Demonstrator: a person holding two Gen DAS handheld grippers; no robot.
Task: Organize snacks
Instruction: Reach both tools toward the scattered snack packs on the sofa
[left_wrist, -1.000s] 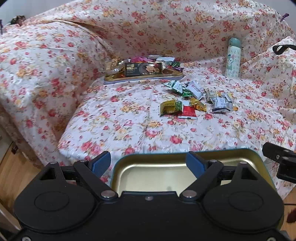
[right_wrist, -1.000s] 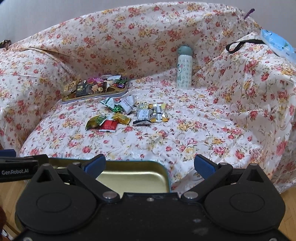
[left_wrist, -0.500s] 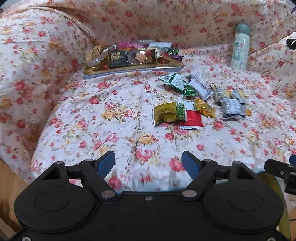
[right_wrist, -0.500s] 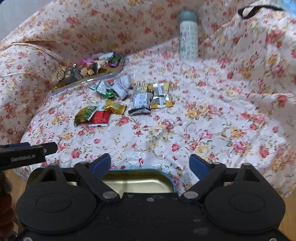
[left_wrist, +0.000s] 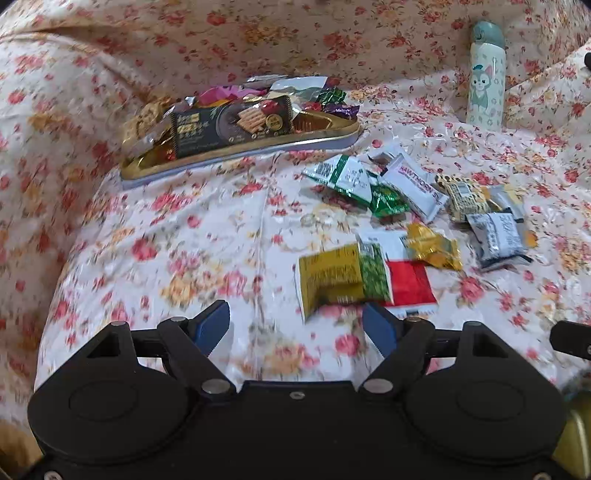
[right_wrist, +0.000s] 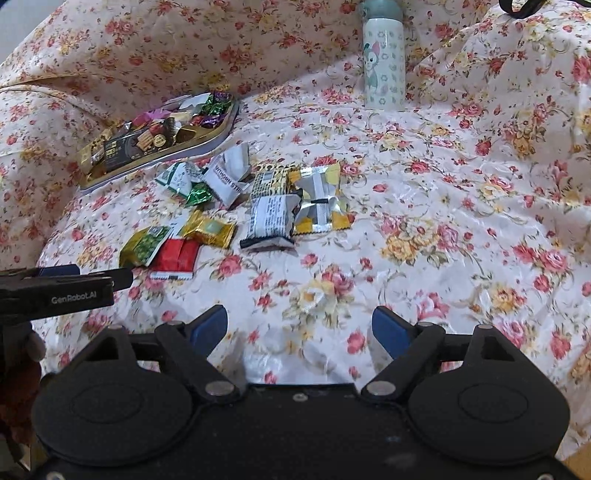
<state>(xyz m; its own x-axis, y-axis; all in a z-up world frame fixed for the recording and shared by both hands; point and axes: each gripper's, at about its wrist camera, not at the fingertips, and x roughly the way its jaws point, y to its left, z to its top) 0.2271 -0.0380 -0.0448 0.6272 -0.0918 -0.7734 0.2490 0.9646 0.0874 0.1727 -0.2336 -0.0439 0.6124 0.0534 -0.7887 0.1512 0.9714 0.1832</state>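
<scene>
— With both claws spread wide and holding nothing, which snack do I go for first?

— My left claw (left_wrist: 295, 328) hangs just short of the yellow-green packet (left_wrist: 341, 278), which overlaps the red packet (left_wrist: 408, 282); I judge it the easiest pick.

— And the right claw (right_wrist: 299, 328)?

— It hovers over bare floral cover (right_wrist: 424, 206) near the sofa seat's front edge, well apart from the loose snacks (right_wrist: 258, 199) mid-seat.

— Where do they belong?

— Probably the gold tray (left_wrist: 236, 157) toward the seat's back left, already heaped with sweets.

— Any care needed?

— I'd come in low, pinch one crimped end only, and not drag the red packet along. The bottle (left_wrist: 485, 74) stands clear at the back.
</scene>
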